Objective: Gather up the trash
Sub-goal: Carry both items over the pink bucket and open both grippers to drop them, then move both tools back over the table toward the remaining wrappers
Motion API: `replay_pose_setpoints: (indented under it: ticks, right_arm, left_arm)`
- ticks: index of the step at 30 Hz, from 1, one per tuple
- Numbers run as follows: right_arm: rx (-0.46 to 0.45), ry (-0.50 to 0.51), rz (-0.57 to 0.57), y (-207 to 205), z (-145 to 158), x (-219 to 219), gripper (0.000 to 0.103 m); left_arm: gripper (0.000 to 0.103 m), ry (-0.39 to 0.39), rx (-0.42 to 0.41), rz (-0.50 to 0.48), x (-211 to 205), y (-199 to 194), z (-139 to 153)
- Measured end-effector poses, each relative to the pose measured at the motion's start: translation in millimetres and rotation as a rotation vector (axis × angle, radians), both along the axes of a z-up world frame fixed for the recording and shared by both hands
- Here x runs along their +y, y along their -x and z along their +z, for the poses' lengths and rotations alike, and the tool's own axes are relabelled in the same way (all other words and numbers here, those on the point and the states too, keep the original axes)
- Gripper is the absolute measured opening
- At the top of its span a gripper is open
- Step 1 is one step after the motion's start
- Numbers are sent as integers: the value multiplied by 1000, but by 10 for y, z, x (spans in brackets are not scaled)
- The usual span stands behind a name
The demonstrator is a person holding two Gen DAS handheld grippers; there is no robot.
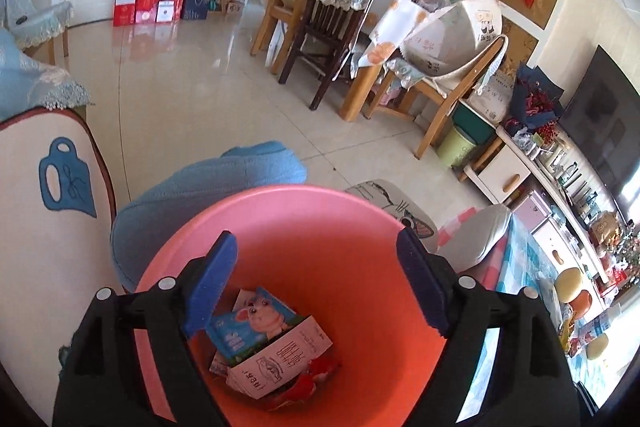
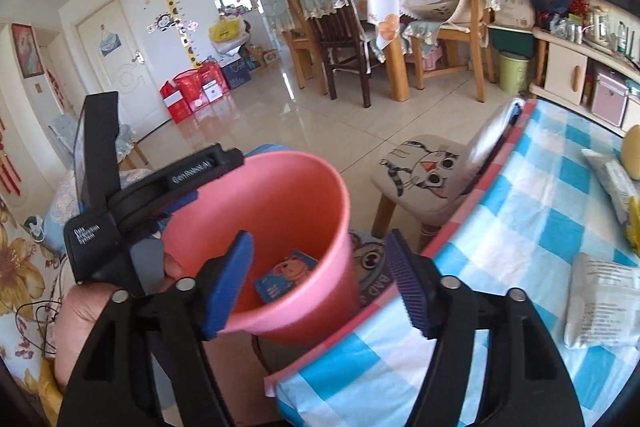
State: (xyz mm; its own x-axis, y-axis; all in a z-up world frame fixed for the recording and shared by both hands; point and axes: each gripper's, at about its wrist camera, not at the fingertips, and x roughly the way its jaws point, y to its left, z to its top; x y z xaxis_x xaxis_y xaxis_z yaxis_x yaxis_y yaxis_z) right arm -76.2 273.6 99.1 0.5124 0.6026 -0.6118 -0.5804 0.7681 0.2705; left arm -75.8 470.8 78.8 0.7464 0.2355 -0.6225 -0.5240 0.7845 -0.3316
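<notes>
Left wrist view looks straight down into the pink bin [image 1: 304,267], with the left gripper [image 1: 316,279] spread wide above its mouth and nothing between the blue pads [image 1: 212,279]. Below and ahead of the fingertips, at the bottom of the bin, lie a blue carton [image 1: 252,323] with a cartoon animal, a white printed box [image 1: 280,355] and some red wrapper [image 1: 316,375].

From the right wrist view, the right gripper [image 2: 320,283] is also spread and empty. Its left pad hangs over the near rim of the bin and its right pad sits outside, above the edge of the checked table [image 2: 500,227]. A hand [image 2: 80,319] holds the other tool to the left of it, at the bin's far side.

Both tools look to have finished a drop, so the step in hand is probably the next pickup. A white packet [image 2: 600,299] lies on the table to the right of the right gripper, well apart from the bin, and another packet [image 2: 612,175] lies farther ahead. To do it well, swing the right gripper over the near packet, keep the jaws wide, come down across its short side, and pinch the middle so it does not fold or slip. Keep clear of the bin rim so the bin is not tipped.
</notes>
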Motion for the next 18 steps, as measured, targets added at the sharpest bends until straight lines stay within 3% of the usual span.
replay_pose_setpoints:
  ticks: [5, 14, 18]
  right_arm:
    - [-17, 26, -48, 89, 4, -277, 81]
    - [-72, 43, -123, 233, 47, -786, 90]
    - [-87, 51, -162, 251, 56, -1011, 90]
  left_arm:
    - [86, -60, -61, -28, -222, 76, 137]
    - [87, -145, -206, -160, -748, 237, 321]
    - [87, -125, -232, -219, -914, 298, 315]
